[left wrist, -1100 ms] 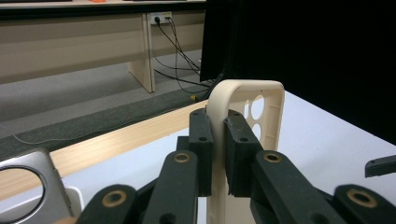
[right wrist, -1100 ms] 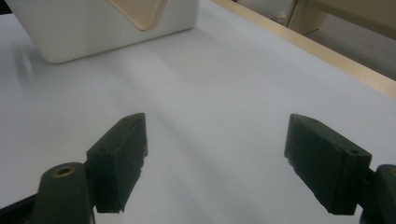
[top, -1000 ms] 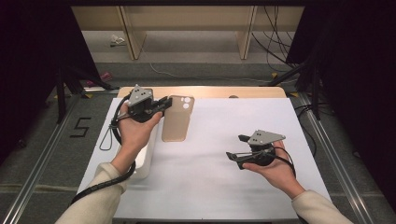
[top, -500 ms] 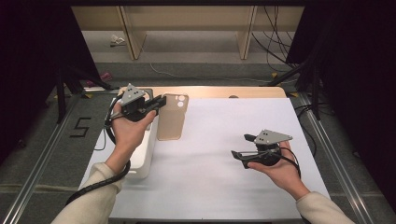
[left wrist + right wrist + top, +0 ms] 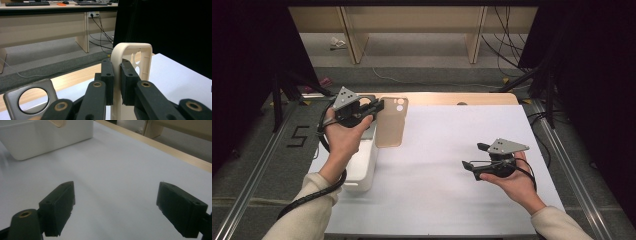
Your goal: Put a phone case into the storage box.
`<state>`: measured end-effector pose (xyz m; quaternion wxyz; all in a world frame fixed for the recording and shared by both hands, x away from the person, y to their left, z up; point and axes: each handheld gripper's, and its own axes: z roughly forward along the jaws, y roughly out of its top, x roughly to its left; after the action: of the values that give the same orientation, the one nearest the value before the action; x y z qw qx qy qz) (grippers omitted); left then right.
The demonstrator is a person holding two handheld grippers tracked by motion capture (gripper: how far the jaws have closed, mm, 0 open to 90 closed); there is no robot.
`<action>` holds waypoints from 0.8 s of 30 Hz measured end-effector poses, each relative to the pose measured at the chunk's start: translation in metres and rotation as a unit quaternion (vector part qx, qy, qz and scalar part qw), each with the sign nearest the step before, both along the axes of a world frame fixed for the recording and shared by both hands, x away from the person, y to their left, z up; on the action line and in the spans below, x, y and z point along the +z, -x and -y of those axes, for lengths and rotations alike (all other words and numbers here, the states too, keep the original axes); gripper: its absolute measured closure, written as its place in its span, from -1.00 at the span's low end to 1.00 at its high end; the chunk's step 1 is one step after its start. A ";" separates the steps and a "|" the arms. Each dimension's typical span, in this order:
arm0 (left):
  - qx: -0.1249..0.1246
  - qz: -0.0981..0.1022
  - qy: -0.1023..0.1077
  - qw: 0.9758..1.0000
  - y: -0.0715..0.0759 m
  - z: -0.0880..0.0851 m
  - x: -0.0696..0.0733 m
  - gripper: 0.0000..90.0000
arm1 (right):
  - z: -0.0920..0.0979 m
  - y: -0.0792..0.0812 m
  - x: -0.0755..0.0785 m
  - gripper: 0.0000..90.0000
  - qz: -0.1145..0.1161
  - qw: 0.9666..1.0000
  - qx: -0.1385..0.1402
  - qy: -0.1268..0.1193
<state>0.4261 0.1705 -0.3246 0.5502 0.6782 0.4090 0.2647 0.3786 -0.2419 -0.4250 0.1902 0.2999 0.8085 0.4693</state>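
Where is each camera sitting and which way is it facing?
High view: above the person's side, looking forward and down on the table; both forearms, left gripper, right gripper.
Left gripper view: along jaws clamped on the phone case.
Right gripper view: along open jaws over the table, toward the white bin.
Shared: case, bin.
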 end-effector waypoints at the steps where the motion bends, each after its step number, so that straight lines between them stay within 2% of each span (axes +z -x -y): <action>1: 0.002 0.000 0.000 1.000 0.000 -0.001 0.000 0.83 | 0.001 0.000 0.000 -0.64 0.001 1.000 -0.002 -0.001; 24: 0.020 0.004 0.002 1.000 -0.007 -0.025 0.002 0.83 | 0.013 0.000 0.000 -0.64 0.003 1.000 -0.023 -0.004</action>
<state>0.4332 0.1950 -0.3223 0.5474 0.6681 0.4209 0.2773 0.3786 -0.2551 -0.4251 0.2023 0.3180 0.7986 0.4692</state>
